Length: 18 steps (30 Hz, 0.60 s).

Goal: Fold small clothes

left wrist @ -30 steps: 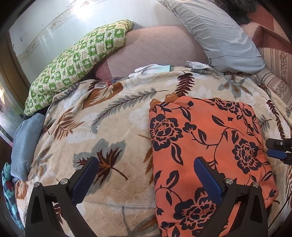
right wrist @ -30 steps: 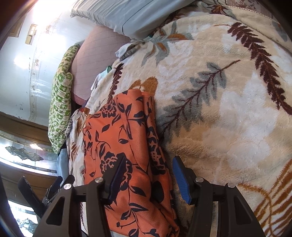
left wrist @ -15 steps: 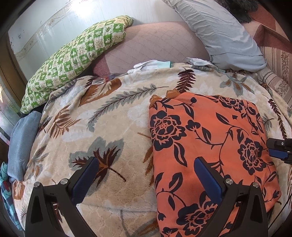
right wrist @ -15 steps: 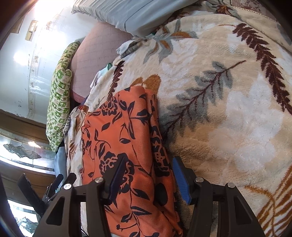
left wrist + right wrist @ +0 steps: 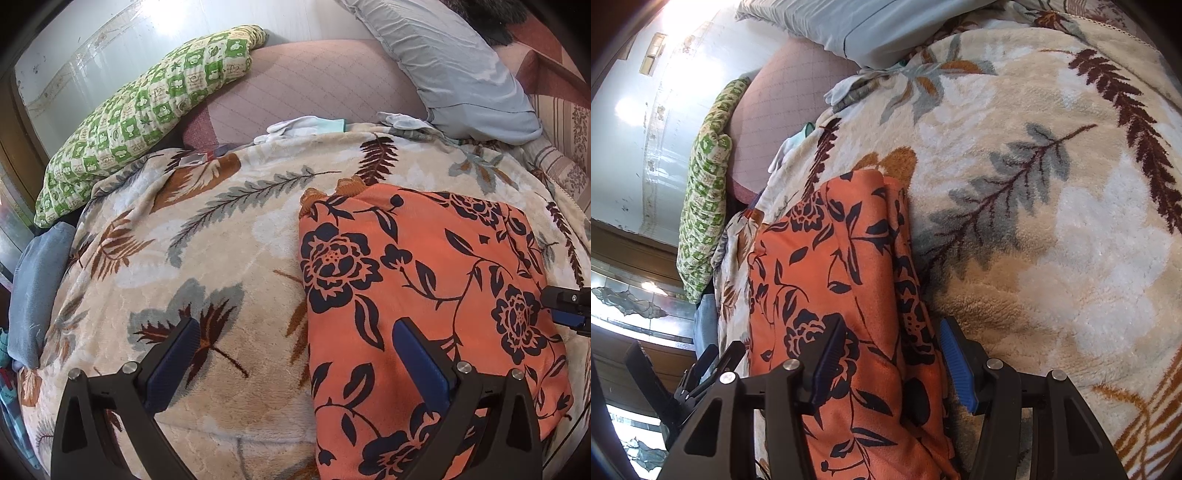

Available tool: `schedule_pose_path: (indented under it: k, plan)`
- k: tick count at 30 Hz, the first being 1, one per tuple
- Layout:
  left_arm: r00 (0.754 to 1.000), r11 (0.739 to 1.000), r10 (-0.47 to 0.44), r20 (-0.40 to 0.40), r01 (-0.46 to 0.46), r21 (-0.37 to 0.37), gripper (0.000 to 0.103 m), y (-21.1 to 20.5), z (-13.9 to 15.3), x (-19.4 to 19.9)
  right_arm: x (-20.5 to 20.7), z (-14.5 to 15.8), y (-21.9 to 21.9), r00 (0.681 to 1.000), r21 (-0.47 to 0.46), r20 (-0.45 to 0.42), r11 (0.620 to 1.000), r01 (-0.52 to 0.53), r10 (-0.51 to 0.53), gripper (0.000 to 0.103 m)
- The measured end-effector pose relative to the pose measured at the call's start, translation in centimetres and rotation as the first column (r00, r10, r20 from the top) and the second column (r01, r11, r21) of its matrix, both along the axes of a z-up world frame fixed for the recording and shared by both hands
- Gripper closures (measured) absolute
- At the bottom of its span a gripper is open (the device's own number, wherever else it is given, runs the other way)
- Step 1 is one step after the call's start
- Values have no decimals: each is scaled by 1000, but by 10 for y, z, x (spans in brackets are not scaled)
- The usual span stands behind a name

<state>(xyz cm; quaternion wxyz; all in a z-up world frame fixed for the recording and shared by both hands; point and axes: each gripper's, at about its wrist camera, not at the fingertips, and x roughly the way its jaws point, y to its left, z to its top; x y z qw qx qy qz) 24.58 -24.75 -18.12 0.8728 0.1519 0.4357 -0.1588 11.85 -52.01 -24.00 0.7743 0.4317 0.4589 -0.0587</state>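
Orange floral garment (image 5: 417, 295) is lying folded on the leaf-print blanket (image 5: 207, 258) covering the bed. Left claw (image 5: 295, 354) is hanging wide open w/ nothing gripped, straddling the garment's left edge: one finger over bare blanket, the other over the cloth. Right claw (image 5: 890, 365) is sitting approx. half open at the garment's right edge, the thick folded layers lying between its fingers; can't tell if the pads are pressing. Green checked pillow (image 5: 147, 114) is resting well behind.
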Motion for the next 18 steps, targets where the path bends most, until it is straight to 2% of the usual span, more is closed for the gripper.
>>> schedule_pose_path:
  k: [18]
  plan:
    - [1000, 1000, -1, -19, 1, -6, 0, 0, -8, 5, 3, -5, 0, 1000, -3, -13, 1000, -6, 5, 46]
